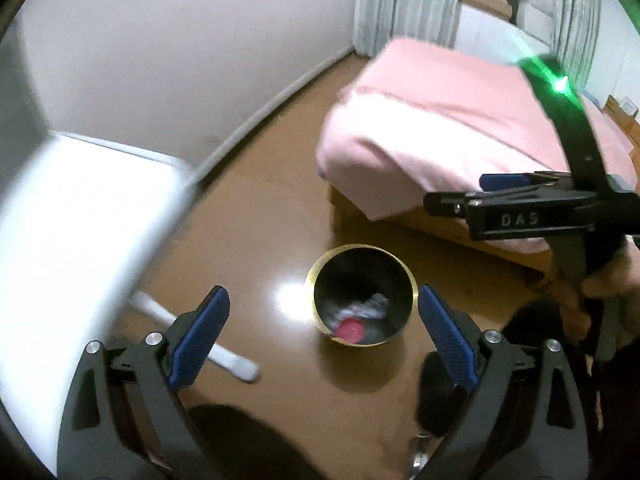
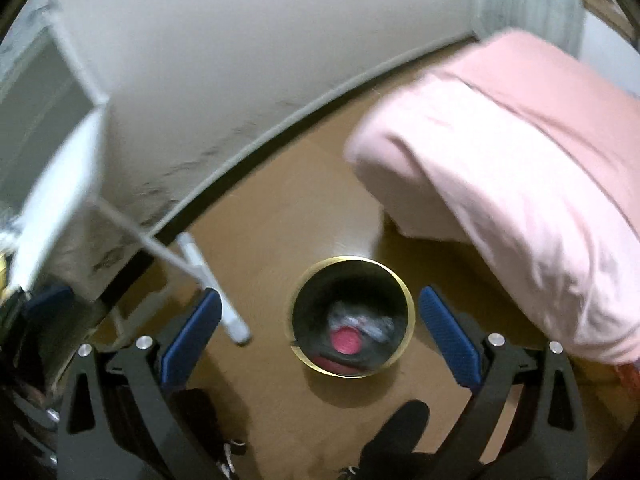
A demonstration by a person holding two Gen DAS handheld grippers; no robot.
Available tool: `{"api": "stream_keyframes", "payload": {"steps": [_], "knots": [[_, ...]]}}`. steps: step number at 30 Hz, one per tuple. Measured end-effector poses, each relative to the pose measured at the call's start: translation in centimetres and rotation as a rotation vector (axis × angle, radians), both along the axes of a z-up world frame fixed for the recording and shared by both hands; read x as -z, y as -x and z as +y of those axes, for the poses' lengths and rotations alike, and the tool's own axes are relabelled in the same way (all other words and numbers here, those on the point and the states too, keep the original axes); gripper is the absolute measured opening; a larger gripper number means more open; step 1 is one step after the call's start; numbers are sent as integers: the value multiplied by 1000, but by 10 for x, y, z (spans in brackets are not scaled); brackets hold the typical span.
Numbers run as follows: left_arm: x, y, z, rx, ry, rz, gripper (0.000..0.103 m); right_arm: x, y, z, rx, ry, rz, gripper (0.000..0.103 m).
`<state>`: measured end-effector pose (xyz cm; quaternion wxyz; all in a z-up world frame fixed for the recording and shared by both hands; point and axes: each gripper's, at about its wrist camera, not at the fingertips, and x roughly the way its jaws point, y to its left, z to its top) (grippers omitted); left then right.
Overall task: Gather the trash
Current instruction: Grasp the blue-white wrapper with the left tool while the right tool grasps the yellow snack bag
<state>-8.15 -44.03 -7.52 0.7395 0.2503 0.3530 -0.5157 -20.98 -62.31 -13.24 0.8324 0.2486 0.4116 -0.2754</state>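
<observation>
On the brown floor (image 2: 280, 208), between the white table (image 1: 80, 216) and the bed's pink sheet (image 2: 520, 184), stands a black wastebasket (image 2: 352, 316) with a brass-coloured rim. Inside lie crumpled whitish trash (image 2: 368, 324) and a round pink-red lid (image 2: 346, 340). Above it, the left gripper (image 1: 322, 334) and right gripper (image 2: 320, 334) both hang spread wide, holding nothing.

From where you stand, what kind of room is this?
Most likely a bedroom: a bed with a pink cover, long grey curtains behind it, and a small black gold-rimmed trash bin on the brown floor.
</observation>
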Motion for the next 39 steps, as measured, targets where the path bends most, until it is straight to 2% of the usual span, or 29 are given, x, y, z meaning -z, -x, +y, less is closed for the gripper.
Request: {"api": "stream_keyframes", "payload": {"steps": [3,6,10,13,17,21,25,30,31,32,35,39], "knots": [[-42,-22,67,-69,23,-94,94,-37,-27,47,-113,43,-47,96],[-70,-52,133,-171,34,-158,95,-68,-64,98,-246,66,-92,96],[-102,-119,239,-406,29,-200,96,-96,-116,170,-425,69,-132,96],[-110,-169,303,-568,-12,-247,96,-108,-155,226,-569,64,-150,96],[-105,-234,361,-668,-60,-245,96,-112,-198,290,-732,79,-145,96],[-86,-291,378,-680,-95,-216,96,-114,-228,340,-850,92,-120,96],[-65,-316,376,-650,-98,-181,96,-112,-248,367,-928,108,-94,96],[-46,-333,350,-579,-145,-207,95,-112,-267,391,-1044,180,-46,96],[-44,-335,347,-572,-148,-209,80,-112,-270,399,-1069,205,-36,96],[-41,-339,346,-571,-157,-199,52,-111,-273,405,-1096,231,-26,96],[-42,-342,348,-576,-151,-167,40,-108,-285,428,-1203,337,3,96],[-56,-334,364,-611,-114,-183,36,-103,-301,452,-1312,483,53,96]]}}
